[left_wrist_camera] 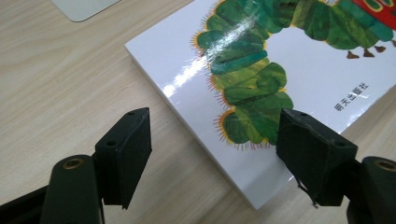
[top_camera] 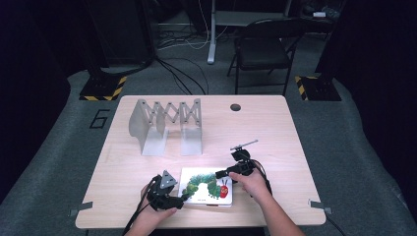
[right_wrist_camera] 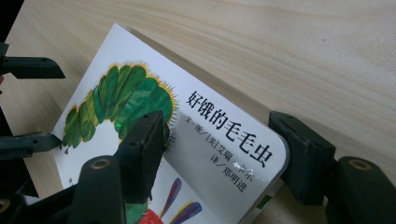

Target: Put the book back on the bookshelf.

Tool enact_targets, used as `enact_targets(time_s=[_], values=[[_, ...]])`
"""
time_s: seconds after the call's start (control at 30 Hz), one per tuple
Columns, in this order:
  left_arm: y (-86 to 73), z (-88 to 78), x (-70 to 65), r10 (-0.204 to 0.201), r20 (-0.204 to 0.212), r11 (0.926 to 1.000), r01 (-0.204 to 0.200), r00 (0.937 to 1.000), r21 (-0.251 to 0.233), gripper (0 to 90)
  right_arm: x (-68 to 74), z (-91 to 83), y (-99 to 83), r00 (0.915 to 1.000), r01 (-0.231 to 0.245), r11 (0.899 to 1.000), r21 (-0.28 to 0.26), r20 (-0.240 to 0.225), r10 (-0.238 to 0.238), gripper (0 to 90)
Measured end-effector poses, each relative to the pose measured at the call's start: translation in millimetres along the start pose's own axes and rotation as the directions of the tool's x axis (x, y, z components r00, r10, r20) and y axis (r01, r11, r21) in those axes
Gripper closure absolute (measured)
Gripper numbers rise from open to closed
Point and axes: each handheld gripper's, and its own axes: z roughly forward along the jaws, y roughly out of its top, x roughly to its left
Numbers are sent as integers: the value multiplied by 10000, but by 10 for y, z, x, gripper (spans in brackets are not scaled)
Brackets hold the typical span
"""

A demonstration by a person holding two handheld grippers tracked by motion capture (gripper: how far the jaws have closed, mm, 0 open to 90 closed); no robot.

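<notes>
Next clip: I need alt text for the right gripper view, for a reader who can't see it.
A white picture book with a green caterpillar and black Chinese title lies on a light wooden table, one rounded corner between the right gripper's two black jaws. One jaw sits over the cover, the other beside the book's edge. Dark parts of the left gripper show at the book's far end.

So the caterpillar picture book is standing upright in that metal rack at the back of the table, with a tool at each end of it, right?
Not quite. The book lies flat on the table near the front edge; the high view shows it. The metal rack stands apart, farther back. The left tool and right tool are indeed at its two ends.
</notes>
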Motion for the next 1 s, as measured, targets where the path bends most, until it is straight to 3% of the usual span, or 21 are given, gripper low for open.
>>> enact_targets(time_s=[0.23,0.3,0.5,0.67,1.0], values=[[-8,26,25,-146,-1,9998,146,9999,-95,251,1,1,-2,10000,12,10000,-24,21,-12,371],[-14,38,34,-342,158,9994,343,9993,-45,222,1,1,-3,10000,16,10000,-33,29,-16,371],[-15,53,20,-276,462,9996,280,9985,-74,216,2,2,-5,10000,34,10000,-56,44,-34,372],[-24,70,35,-569,676,9983,574,9961,-48,213,5,2,-5,10000,29,10000,-60,84,-28,372],[-32,76,21,-584,627,9982,589,9963,-66,212,37,-2,-1,9996,-22,10000,54,272,21,367]])
